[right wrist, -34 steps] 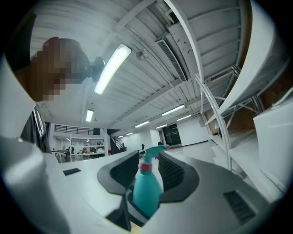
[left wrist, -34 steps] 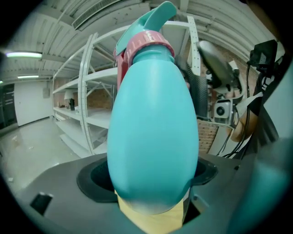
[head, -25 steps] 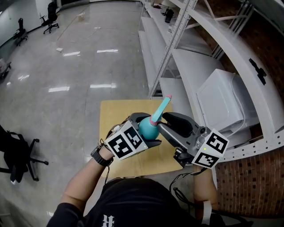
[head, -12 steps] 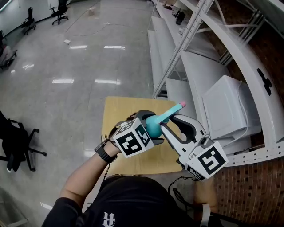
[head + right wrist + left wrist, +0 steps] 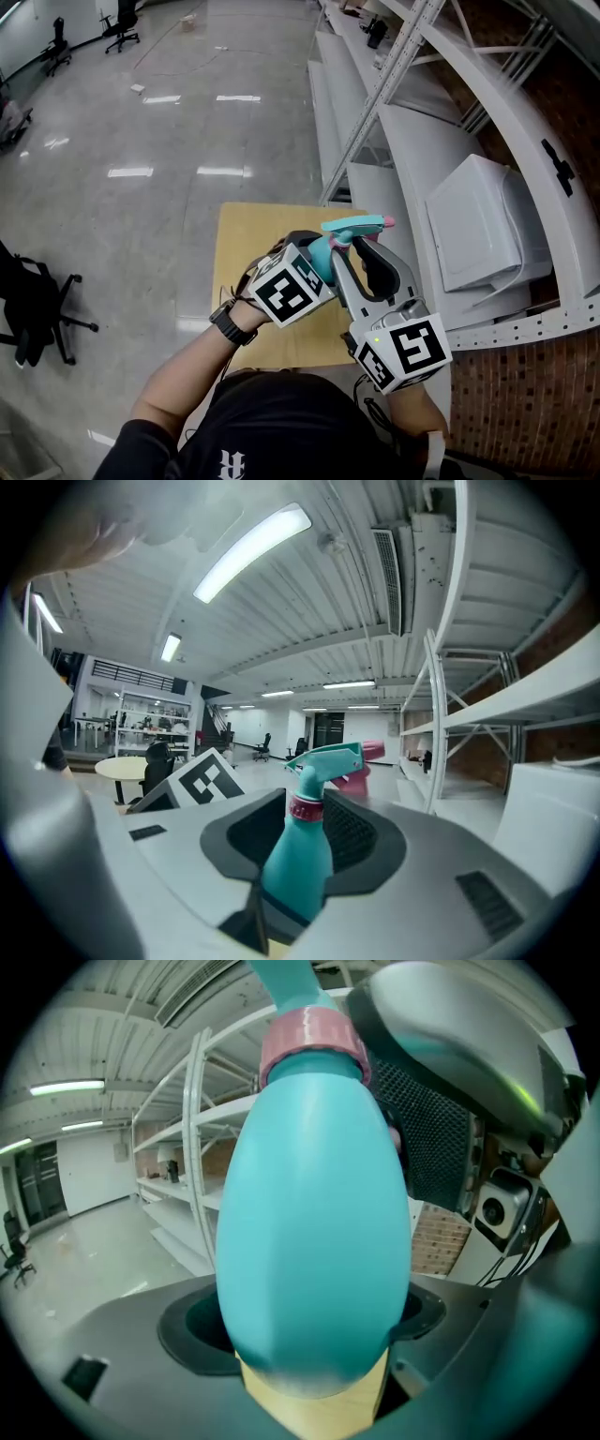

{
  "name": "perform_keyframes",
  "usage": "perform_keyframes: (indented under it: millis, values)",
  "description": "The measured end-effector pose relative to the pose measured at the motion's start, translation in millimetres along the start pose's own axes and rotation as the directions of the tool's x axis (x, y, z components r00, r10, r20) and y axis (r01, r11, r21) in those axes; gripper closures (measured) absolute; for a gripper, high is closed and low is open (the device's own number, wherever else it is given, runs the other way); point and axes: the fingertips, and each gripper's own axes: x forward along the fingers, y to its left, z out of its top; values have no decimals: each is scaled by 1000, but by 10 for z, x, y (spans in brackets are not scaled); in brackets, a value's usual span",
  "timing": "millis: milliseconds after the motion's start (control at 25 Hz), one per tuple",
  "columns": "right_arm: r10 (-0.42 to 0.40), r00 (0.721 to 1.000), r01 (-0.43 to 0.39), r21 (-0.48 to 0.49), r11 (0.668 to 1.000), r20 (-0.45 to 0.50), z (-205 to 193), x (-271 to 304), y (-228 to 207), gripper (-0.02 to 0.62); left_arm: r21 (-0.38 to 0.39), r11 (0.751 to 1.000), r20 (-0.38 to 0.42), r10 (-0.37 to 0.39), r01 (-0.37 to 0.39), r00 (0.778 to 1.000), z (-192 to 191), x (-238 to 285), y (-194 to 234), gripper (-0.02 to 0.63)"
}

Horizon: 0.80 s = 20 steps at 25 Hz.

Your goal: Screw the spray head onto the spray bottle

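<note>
no readable text, no labels, no numbers

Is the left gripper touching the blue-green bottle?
Touching. In the left gripper view, the left gripper presses its dark pads against both sides of the teal plastic spray bottle seated between them.

A wooden table point(image 5: 251, 246) stands beside white metal shelving point(image 5: 424, 141), office chair point(image 5: 36, 317) nearby.

One teal egg-shaped plastic spray bottle point(image 5: 321, 267) bears one teal-and-pink spray head point(image 5: 357, 227). Around the bottle are two tools, the left tool point(image 5: 309, 1344) and right tool point(image 5: 311, 827); beneath it, one pale wooden tabletop point(image 5: 248, 244); off to its left, three black office chairs point(image 5: 42, 314).
</note>
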Motion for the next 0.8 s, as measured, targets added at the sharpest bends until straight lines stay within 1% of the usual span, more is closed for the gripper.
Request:
perform_keyframes:
  millis: [200, 360, 480, 560, 640, 720, 760, 800]
  values:
    - [12, 1000, -12, 3, 1000, -2, -14, -39, 108, 474, -22, 1000, 10, -18, 18, 1000, -16, 20, 3, 181]
    - [19, 1000, -19, -14, 1000, 0, -9, -54, 172, 476, -16, 999, 10, -36, 36, 999, -32, 45, -17, 181]
    - [52, 999, -52, -2, 999, 11, 7, -64, 215, 476, -7, 999, 35, -54, 54, 998, 10, 45, -44, 181]
    - [88, 995, -89, 16, 996, 54, 82, -138, 253, 475, 4, 998, 55, -59, 59, 997, 45, 38, -56, 181]
    - [116, 984, -123, 42, 992, 133, 221, -292, 219, 476, 33, 998, 78, -57, 55, 995, 89, 14, -58, 181]
    - [132, 963, -152, 70, 986, 234, 385, -495, 64, 476, 66, 996, 102, -64, 57, 993, 136, -37, -76, 181]
    - [149, 948, -180, 88, 980, 282, 453, -587, -49, 476, 84, 994, 111, -76, 67, 991, 155, -72, -98, 181]
    - [187, 930, -231, 105, 967, 317, 496, -650, -159, 476, 104, 991, 117, -95, 83, 989, 172, -115, -134, 181]
